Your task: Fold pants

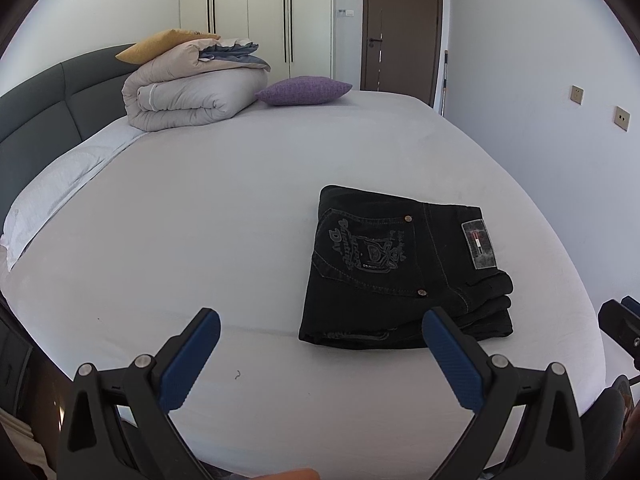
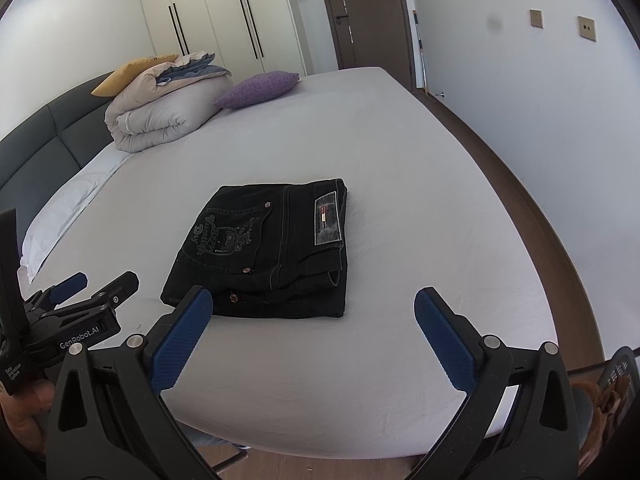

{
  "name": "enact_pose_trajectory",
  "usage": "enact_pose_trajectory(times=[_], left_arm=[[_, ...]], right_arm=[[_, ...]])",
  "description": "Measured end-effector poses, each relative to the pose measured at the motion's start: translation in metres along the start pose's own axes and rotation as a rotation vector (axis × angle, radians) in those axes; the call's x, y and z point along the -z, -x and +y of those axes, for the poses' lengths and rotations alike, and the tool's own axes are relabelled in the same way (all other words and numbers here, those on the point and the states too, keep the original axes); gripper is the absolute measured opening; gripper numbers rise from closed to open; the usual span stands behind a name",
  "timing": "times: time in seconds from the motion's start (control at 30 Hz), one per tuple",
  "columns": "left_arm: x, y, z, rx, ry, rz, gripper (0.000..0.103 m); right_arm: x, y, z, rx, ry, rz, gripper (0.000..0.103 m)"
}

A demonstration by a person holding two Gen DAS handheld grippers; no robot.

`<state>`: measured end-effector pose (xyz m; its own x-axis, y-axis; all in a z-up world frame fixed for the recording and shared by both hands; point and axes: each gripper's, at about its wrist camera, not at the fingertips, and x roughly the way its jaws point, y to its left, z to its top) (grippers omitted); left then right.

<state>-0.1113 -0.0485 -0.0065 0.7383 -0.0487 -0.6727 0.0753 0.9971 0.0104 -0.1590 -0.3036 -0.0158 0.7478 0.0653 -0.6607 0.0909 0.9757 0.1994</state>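
Black jeans (image 1: 400, 272) lie folded into a compact rectangle on the white bed (image 1: 200, 220), back pocket embroidery and a grey waistband patch facing up. They also show in the right wrist view (image 2: 272, 248). My left gripper (image 1: 322, 338) is open and empty, held above the bed's near edge, just left of and in front of the jeans. My right gripper (image 2: 314, 314) is open and empty, held in front of the jeans' near edge. The left gripper also shows at the left of the right wrist view (image 2: 94, 286).
A rolled duvet (image 1: 188, 92), a yellow cushion (image 1: 160, 46) and a purple cushion (image 1: 304, 90) lie at the far end by the grey headboard (image 1: 48, 100). A white pillow (image 1: 52, 196) lies at the left. Wardrobes (image 1: 256, 12) and a brown door (image 1: 400, 28) stand behind.
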Motion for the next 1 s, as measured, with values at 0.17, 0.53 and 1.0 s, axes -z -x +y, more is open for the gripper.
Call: enact_pose_trajectory(times=[0.17, 0.53, 1.0], left_arm=[[0.001, -0.004, 0.000, 0.001, 0.003, 0.006, 0.103], [0.002, -0.012, 0.004, 0.004, 0.014, 0.018, 0.103], [0.003, -0.015, 0.007, 0.005, 0.017, 0.026, 0.103]], right_arm=[[0.001, -0.009, 0.004, 0.002, 0.001, 0.016, 0.103], [0.003, -0.026, 0.011, 0.006, 0.006, 0.045, 0.103], [0.007, -0.037, 0.018, 0.006, 0.007, 0.062, 0.103]])
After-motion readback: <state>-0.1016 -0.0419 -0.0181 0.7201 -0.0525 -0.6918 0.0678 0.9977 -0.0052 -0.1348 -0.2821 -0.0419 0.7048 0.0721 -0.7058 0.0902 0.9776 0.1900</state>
